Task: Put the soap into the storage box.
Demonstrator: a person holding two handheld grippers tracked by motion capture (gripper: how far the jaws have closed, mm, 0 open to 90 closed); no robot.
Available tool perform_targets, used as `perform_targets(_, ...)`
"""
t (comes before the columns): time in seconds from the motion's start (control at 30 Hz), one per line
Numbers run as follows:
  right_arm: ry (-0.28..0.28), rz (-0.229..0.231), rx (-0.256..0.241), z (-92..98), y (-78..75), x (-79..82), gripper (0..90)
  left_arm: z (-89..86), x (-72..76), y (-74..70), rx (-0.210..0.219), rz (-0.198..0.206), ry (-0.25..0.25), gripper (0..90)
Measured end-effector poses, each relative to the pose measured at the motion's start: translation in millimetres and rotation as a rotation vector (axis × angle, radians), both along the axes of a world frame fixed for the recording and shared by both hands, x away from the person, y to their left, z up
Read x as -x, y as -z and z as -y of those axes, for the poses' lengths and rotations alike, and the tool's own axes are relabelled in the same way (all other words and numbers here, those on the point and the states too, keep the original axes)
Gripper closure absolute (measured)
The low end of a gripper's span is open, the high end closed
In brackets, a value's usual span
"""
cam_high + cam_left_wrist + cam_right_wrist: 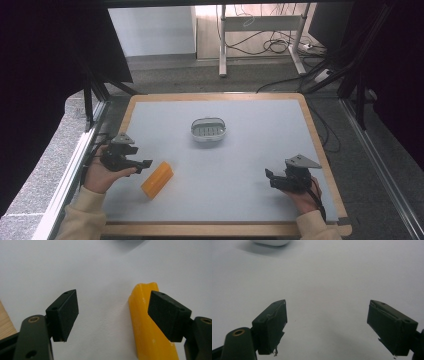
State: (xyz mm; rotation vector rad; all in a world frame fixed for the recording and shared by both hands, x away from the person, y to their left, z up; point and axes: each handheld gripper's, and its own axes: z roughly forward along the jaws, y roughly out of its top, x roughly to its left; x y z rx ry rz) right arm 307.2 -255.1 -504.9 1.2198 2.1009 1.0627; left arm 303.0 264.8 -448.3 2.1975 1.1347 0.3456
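An orange-yellow block point(157, 179) lies flat on the grey mat at the front left. My left gripper point(143, 165) hovers just left of it, open. In the left gripper view the block point(146, 332) runs under the right-hand jaw, and the gap midway between the fingertips point(117, 315) holds only bare mat. A small white oval dish with a slotted insert point(208, 129) stands near the middle of the table. My right gripper point(270, 177) rests at the front right, open, with nothing between its fingers point(327, 325). A bit of the white dish point(270, 242) shows at the top of that view.
The grey mat point(240, 165) sits in a wooden-edged table top point(320, 145). Black frame posts flank both sides. Beyond the far edge are a floor with cables and white desk legs point(222, 45).
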Motion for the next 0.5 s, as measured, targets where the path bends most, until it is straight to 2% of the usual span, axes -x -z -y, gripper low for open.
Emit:
perform_targets(0.17,-0.003,0.005,0.001,-3.0,-0.7,-1.8,17.0,2.4,5.9,-3.4,-0.008,-0.001,0.008,24.0)
perform_targets(0.3,-0.015,0.007,0.004,-3.7,0.3,-2.8,17.2,5.8,9.3,-6.9,-0.007,-0.016,0.025,26.3)
perform_targets(0.5,-0.031,0.011,0.014,-4.8,0.8,-2.0,17.4,11.0,10.2,-7.2,-0.006,-0.023,0.032,26.1)
